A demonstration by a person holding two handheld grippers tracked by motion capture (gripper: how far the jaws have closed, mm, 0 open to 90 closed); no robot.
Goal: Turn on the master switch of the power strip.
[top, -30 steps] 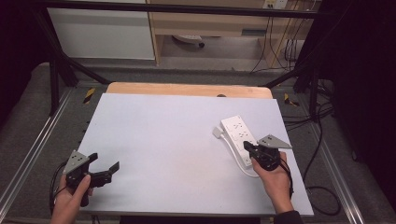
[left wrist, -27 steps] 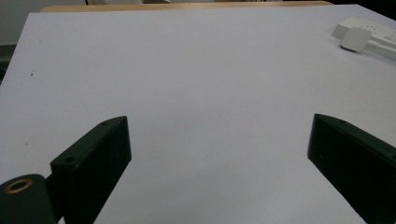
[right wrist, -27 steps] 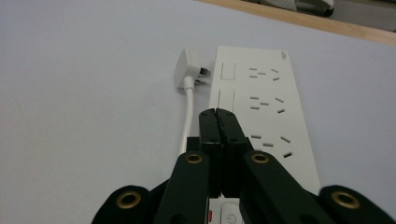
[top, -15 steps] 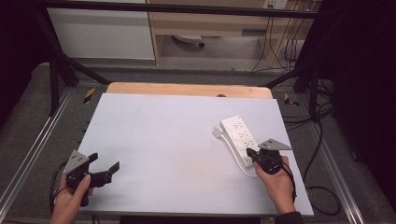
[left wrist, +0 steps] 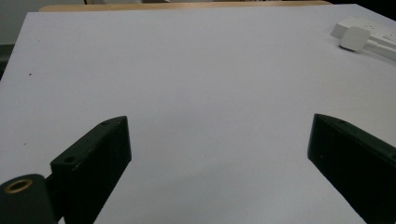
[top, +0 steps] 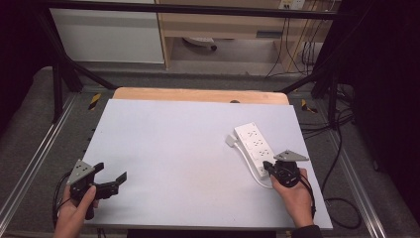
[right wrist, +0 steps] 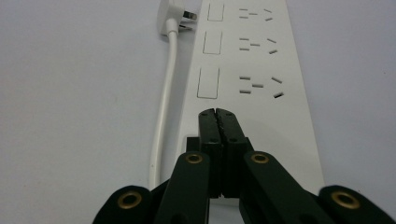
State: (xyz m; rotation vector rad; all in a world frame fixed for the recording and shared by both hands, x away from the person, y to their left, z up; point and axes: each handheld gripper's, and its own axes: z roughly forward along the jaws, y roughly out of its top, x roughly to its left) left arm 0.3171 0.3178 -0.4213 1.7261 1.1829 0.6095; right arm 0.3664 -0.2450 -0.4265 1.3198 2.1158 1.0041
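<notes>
Right gripper view: closed right tongs (right wrist: 218, 113) over an unlabelled white power strip (right wrist: 261, 60); left tongs (left wrist: 219, 163) wide, empty.

Left hand (top: 74, 210) enters from the bottom left edge of the high view and grasps the left gripper (top: 115, 181) by its body, jaws level, pointing toward the right and spread wide apart with nothing between them. Right hand (top: 294, 196) enters from the bottom right and holds the right gripper (right wrist: 218, 113) with its grey three-cornered plate uppermost, jaws pointing away from the person. In the right gripper view these jaws are pressed together, tips touching.
</notes>
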